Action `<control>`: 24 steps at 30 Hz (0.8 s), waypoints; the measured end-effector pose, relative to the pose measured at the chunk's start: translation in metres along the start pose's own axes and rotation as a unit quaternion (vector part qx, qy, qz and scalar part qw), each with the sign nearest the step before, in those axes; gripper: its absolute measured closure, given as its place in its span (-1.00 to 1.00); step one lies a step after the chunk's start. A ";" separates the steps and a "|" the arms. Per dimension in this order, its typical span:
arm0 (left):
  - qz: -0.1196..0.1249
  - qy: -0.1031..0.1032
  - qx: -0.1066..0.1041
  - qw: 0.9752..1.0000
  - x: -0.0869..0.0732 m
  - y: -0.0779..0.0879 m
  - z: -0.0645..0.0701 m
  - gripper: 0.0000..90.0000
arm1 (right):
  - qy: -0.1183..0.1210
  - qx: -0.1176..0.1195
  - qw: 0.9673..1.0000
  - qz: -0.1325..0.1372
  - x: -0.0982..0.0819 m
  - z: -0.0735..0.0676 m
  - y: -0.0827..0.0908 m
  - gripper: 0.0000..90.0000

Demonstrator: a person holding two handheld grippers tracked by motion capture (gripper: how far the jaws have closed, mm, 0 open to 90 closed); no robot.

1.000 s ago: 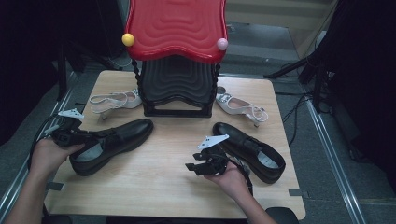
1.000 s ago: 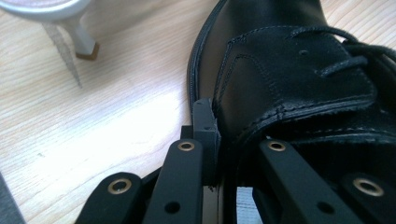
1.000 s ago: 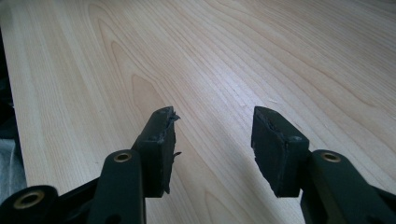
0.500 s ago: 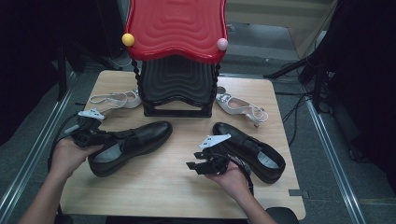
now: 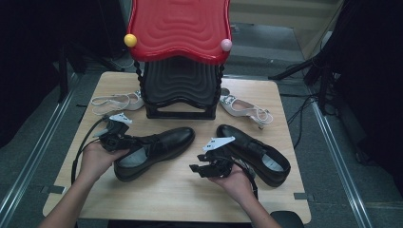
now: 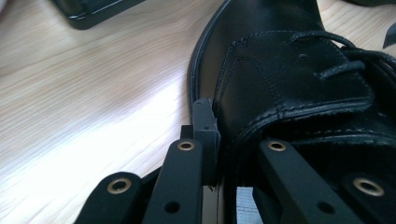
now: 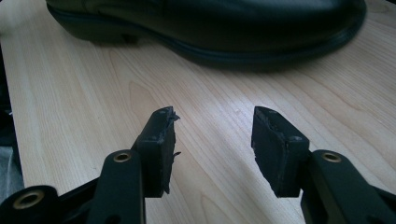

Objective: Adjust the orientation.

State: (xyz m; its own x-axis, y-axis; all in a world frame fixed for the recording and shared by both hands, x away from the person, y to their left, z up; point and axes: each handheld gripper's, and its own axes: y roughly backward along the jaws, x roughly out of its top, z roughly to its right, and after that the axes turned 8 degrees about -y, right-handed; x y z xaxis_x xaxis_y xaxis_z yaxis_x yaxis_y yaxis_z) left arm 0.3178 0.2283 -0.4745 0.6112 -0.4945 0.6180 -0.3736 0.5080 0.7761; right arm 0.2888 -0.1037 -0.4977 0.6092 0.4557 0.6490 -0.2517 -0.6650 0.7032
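- Bare table (image 5: 157,194) lies open along the near edge, in front of both hands.
- A gap of bare wood runs between the left black shoe (image 5: 154,152) and the right black shoe (image 5: 254,153).
- The black stand (image 5: 179,90) with its red top (image 5: 179,26) blocks the back middle.
- A pale sandal (image 5: 116,102) lies left of the stand, another sandal (image 5: 244,109) right of it.

Left shoe (image 5: 154,151) left of right shoe (image 5: 254,153), rack (image 5: 179,90) behind.
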 end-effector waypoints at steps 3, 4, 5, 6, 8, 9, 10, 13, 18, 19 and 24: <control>0.001 -0.002 0.003 1.000 0.006 -0.009 0.011 0.86 | 0.002 0.000 1.000 0.004 0.000 0.000 0.001 0.12; 0.002 -0.003 0.005 1.000 0.008 -0.012 0.014 0.86 | 0.002 0.000 1.000 0.004 0.000 0.000 0.001 0.12; 0.003 -0.001 0.007 1.000 0.009 -0.014 0.017 0.86 | 0.001 0.000 1.000 0.004 0.000 0.000 0.001 0.12; 0.003 0.003 0.006 1.000 0.009 -0.017 0.019 0.86 | 0.002 0.000 1.000 0.004 0.000 0.000 0.001 0.12; 0.004 0.008 0.007 1.000 0.009 -0.022 0.022 0.86 | 0.002 0.000 1.000 0.004 0.000 -0.001 0.001 0.12; 0.004 0.009 0.001 1.000 0.009 -0.023 0.022 0.85 | 0.001 -0.001 1.000 0.004 0.000 -0.001 0.001 0.12; 0.004 0.009 0.001 1.000 0.009 -0.023 0.022 0.85 | 0.001 -0.001 1.000 0.005 0.000 -0.001 0.001 0.12; 0.012 0.019 -0.007 1.000 0.004 -0.026 0.022 0.82 | 0.001 -0.001 1.000 0.005 0.000 0.000 0.001 0.12; 0.012 0.024 -0.015 1.000 0.002 -0.025 0.019 0.70 | 0.002 -0.004 1.000 0.005 0.001 0.000 0.000 0.13; 0.009 0.024 -0.016 1.000 0.002 -0.025 0.019 0.67 | 0.002 -0.005 1.000 0.005 0.001 0.000 0.000 0.13; -0.011 0.029 -0.029 0.999 0.003 -0.022 0.014 0.47 | 0.002 -0.006 1.000 0.006 0.001 0.000 0.000 0.13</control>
State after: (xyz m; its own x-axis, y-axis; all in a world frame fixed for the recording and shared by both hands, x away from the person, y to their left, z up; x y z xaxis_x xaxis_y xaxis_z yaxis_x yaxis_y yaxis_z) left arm 0.3182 0.2059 -0.4884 0.6586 -0.4653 0.5914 -0.3193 0.5388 0.7796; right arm 0.2895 -0.1031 -0.4966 0.6038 0.4495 0.6584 -0.2677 -0.6636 0.6986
